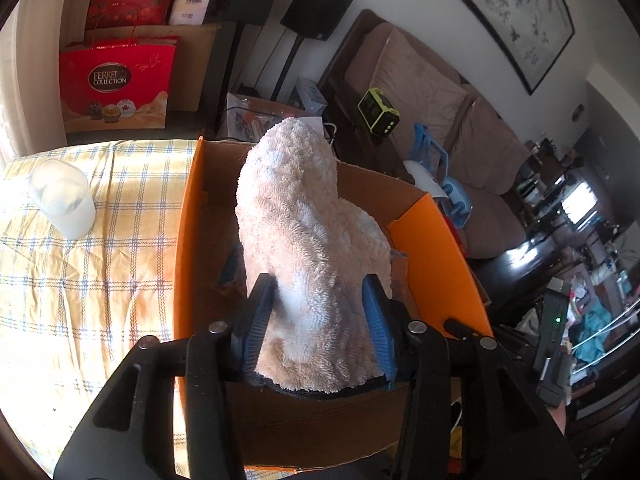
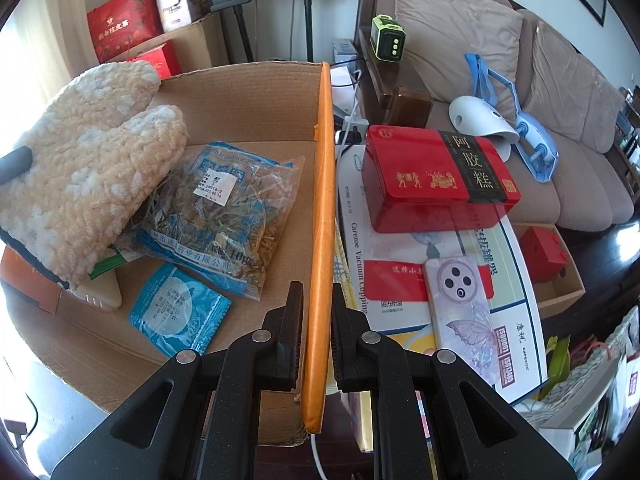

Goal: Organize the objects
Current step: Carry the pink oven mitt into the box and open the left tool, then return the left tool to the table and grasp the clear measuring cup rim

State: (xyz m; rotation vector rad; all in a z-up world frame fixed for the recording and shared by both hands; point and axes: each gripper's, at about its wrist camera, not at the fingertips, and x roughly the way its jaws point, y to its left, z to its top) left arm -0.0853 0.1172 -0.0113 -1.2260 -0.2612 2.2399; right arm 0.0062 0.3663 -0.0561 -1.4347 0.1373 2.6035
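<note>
Left gripper (image 1: 320, 312): jaws clamped on a fluffy mitt (image 1: 308, 224). Right gripper (image 2: 316, 320): jaws pinching an orange box wall (image 2: 322, 216).

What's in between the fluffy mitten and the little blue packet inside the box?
In the right wrist view, a clear bag of dried herbs lies between the mitten and the blue packet, with its top tucked under the mitten, on the box floor.

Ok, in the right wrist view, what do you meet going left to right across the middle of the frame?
Fluffy mitt → bag of dried herbs → orange box wall, which the right gripper straddles → red tin → white massager on the sofa.
</note>
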